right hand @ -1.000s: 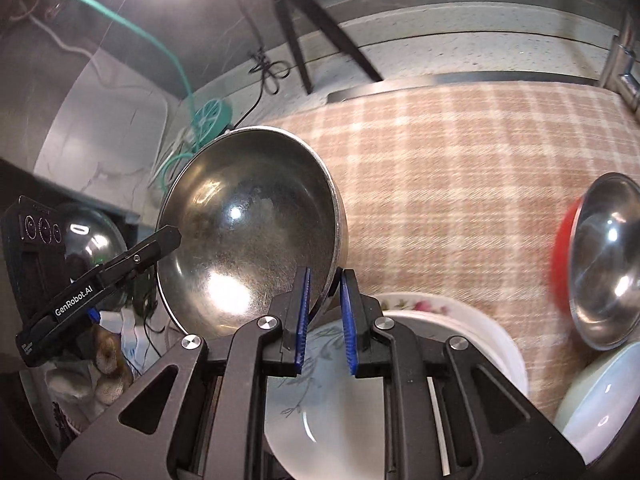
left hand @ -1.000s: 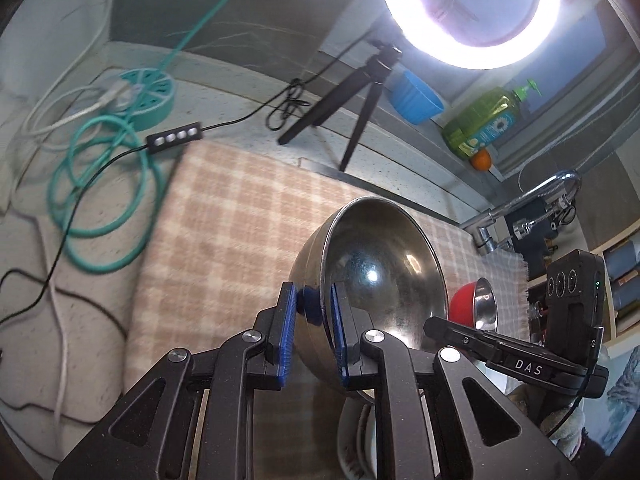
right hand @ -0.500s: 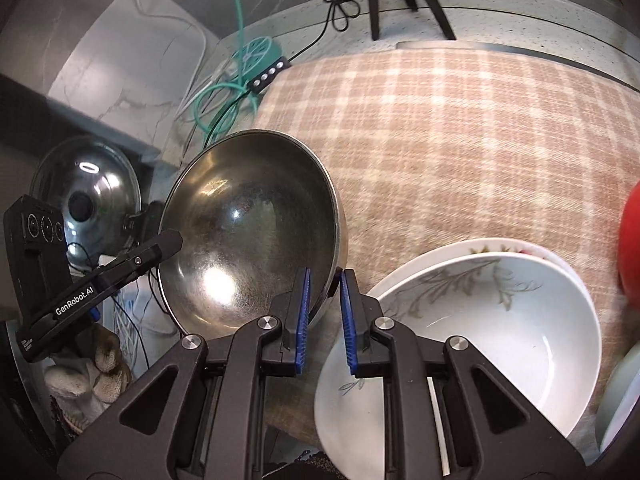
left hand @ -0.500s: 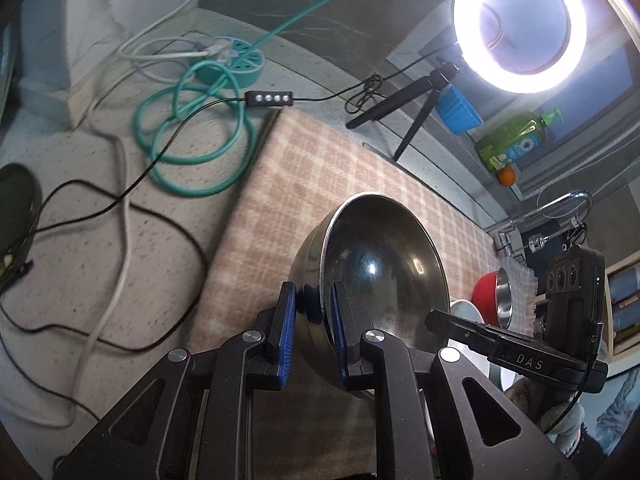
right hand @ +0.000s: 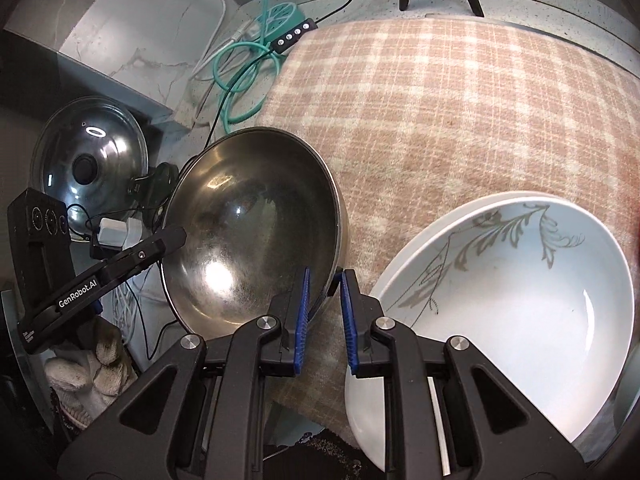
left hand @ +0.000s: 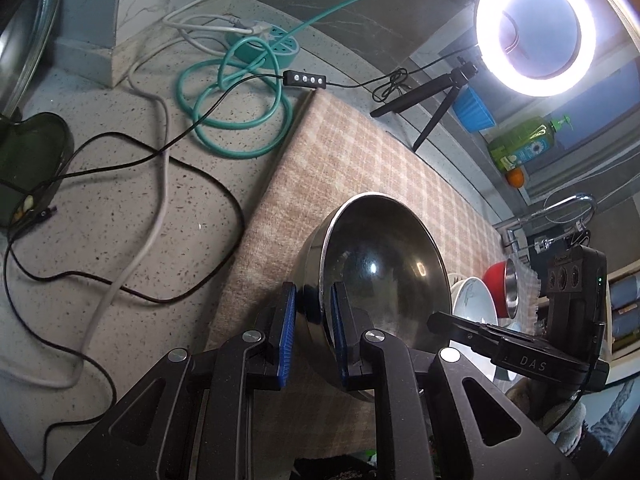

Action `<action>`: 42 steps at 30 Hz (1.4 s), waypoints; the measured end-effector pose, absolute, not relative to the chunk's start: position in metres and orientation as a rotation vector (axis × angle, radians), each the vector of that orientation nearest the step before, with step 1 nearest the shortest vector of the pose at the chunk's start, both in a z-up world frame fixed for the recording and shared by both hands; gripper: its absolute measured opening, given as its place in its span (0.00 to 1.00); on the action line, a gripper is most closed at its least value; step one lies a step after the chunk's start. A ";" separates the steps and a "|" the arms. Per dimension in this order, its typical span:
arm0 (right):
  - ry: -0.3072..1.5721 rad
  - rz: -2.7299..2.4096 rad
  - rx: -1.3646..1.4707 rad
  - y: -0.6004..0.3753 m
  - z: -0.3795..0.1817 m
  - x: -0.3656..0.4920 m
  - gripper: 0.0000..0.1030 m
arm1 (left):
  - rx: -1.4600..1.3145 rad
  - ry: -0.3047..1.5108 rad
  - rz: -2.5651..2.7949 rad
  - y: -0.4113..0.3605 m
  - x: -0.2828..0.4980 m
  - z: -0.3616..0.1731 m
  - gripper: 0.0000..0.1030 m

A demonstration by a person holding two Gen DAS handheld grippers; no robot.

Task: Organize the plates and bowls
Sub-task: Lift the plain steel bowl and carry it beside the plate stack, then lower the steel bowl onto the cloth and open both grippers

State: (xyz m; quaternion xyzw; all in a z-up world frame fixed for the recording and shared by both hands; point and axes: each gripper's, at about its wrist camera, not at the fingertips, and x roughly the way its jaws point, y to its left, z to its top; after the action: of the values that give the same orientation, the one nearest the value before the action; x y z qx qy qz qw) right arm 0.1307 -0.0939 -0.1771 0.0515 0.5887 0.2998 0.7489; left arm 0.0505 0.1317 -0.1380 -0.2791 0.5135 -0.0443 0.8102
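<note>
A large steel bowl (left hand: 384, 272) (right hand: 256, 232) is held between both grippers over the left edge of a plaid cloth (right hand: 460, 100). My left gripper (left hand: 314, 312) is shut on its left rim. My right gripper (right hand: 323, 296) is shut on its right rim. A white bowl with a grey leaf pattern (right hand: 504, 300) sits on a white plate right of the steel bowl; it also shows in the left wrist view (left hand: 474, 300). A red bowl with a steel bowl inside (left hand: 502, 284) lies farther right.
Teal hose coil (left hand: 236, 108), power strip (left hand: 264, 42) and black and white cables lie on the speckled counter at left. A ring light on a tripod (left hand: 532, 36), blue cup (left hand: 474, 110) and green soap bottle (left hand: 524, 144) stand behind. A pot lid (right hand: 88, 160) lies at far left.
Both grippers have carried the steel bowl leftward toward the cloth's left edge. The white patterned bowl and red bowl have shifted right in view.
</note>
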 end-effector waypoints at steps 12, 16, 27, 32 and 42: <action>1.299 0.692 0.090 -0.087 -0.178 0.118 0.18 | -0.603 1.106 -0.068 0.138 0.047 -0.141 0.14; 1.291 0.706 0.074 -0.084 -0.176 0.113 0.18 | -0.601 1.115 -0.059 0.140 0.046 -0.144 0.14; 1.284 0.694 0.059 -0.089 -0.173 0.111 0.22 | -0.574 1.141 -0.090 0.133 0.044 -0.147 0.14; 1.264 0.695 0.055 -0.090 -0.169 0.107 0.23 | -0.570 1.143 -0.089 0.133 0.045 -0.147 0.14; 1.160 0.685 0.056 -0.108 -0.138 0.102 0.51 | -0.520 1.110 -0.084 0.129 0.050 -0.134 0.20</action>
State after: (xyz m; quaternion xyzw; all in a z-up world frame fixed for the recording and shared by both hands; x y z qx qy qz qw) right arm 0.1016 -0.1077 -0.1385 0.0257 0.5370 0.3173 0.7812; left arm 0.0497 0.1292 -0.1344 -0.2441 0.5208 -0.0395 0.8171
